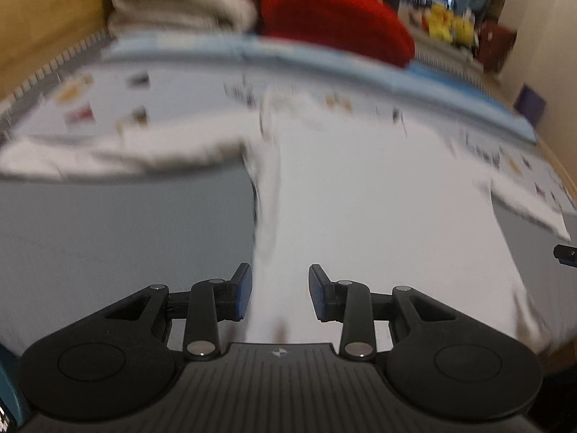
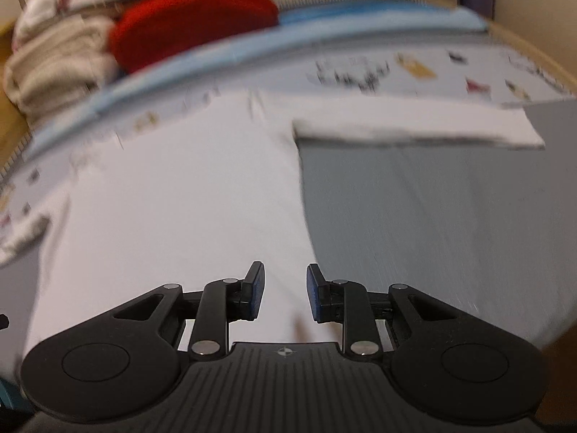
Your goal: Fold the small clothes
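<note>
Apparently both grippers, left gripper [image 1: 280, 291] and right gripper [image 2: 285, 291], hover part-open, empty.

both grippers parted, nothing between the pads

we see our left gripper [image 1: 280, 292] angled downward, its blue-faced fingers [image 1: 244, 290] standing apart with a clear gap; our right gripper [image 2: 285, 291] tilts down likewise, its blue pads [image 2: 313, 294] also parted and gripping nothing
</note>
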`<act>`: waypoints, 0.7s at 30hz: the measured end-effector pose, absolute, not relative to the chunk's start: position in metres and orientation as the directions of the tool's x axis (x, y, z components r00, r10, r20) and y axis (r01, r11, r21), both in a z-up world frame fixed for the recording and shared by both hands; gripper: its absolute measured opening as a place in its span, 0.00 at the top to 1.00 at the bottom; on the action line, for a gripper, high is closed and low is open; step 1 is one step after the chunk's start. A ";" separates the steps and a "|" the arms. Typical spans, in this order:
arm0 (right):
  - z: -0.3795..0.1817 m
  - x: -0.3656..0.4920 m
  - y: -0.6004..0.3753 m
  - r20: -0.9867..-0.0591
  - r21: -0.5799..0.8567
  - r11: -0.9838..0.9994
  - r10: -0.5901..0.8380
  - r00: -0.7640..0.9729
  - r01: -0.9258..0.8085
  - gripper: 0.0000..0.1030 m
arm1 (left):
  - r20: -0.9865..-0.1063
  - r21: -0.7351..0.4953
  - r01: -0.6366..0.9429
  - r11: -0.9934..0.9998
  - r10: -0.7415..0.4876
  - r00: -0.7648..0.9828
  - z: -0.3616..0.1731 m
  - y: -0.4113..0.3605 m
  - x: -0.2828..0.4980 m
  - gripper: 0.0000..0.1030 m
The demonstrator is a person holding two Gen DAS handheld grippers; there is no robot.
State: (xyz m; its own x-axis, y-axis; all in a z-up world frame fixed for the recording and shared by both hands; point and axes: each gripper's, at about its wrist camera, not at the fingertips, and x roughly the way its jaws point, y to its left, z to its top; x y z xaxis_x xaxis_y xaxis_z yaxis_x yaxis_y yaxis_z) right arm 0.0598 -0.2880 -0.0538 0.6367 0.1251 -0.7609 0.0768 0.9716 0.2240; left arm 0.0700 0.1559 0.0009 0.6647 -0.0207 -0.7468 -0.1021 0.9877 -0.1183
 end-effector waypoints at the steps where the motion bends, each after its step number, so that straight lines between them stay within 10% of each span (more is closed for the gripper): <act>1: -0.051 0.064 -0.291 -0.736 0.231 0.971 0.131 0.664 0.065 0.74 | -0.734 -0.113 -0.107 0.988 -0.011 0.679 0.005 0.156 0.079 0.63; 13: -0.018 0.097 -0.271 -0.558 0.156 0.985 0.145 0.817 -0.068 0.74 | -0.540 0.010 -0.136 0.991 0.120 0.833 0.130 0.208 0.180 0.47; 17: -0.011 0.092 -0.267 -0.559 0.159 0.985 0.143 0.817 -0.064 0.74 | -0.568 0.038 -0.154 0.987 0.148 0.810 0.099 0.237 0.205 0.79; 19: -0.009 0.094 -0.265 -0.569 0.153 0.987 0.128 0.812 -0.048 0.74 | -0.714 0.026 -0.225 0.974 0.176 0.678 0.064 0.258 0.226 0.91; 21: -0.005 0.095 -0.264 -0.576 0.154 0.987 0.126 0.808 -0.044 0.74 | -0.761 -0.048 -0.294 0.954 0.156 0.630 0.056 0.276 0.237 0.91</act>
